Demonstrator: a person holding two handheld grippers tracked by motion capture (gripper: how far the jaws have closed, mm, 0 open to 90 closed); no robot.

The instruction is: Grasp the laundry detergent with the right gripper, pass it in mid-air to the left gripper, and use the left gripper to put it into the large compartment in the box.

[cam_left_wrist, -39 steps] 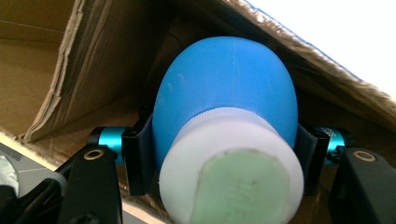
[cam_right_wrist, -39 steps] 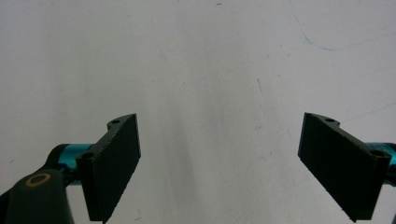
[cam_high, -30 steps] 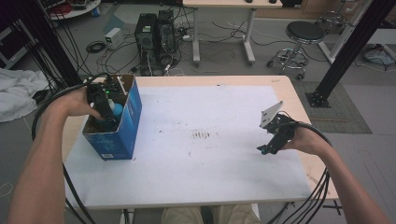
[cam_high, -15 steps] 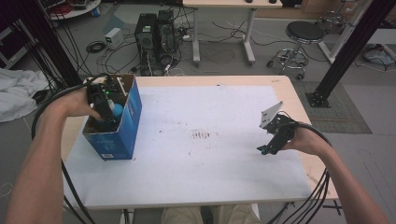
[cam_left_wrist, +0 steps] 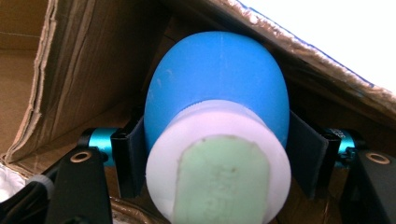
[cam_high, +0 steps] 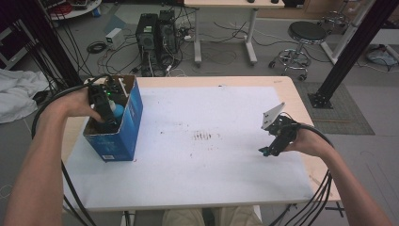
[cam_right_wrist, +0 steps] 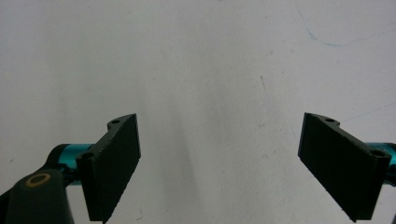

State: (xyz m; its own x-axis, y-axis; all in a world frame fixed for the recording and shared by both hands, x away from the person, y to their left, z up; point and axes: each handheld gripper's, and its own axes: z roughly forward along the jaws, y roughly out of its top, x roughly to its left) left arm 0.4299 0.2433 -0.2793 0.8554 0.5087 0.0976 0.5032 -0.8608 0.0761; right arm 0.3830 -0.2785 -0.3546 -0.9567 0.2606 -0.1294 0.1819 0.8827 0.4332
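The left gripper (cam_high: 109,117) reaches down into the blue cardboard box (cam_high: 128,123) at the left side of the table (cam_high: 207,188), and between its jaws sits a blue bulb-shaped thing with a white collar and a pale green end (cam_left_wrist: 219,140); its jaws have just been opening, and in the left gripper view the pads (cam_left_wrist: 133,158) stand right at the bulb's flanks, so whether they press on it or have let go I cannot tell; the bulb lies inside the box, close under the torn cardboard wall (cam_left_wrist: 70,79); it looks light and smooth, rounded enough to slip from flat pads, perhaps rubbery and yielding, so the best hold seems to be low on the blue body just above the white collar, where the sides run straighter; the right gripper (cam_high: 275,143) hovers over the bare white table top at the right, jaws wide apart with nothing between them; the box carries a small pale label low on its near face, too small to read, and the faint marks pressed into the green end cannot be read either.
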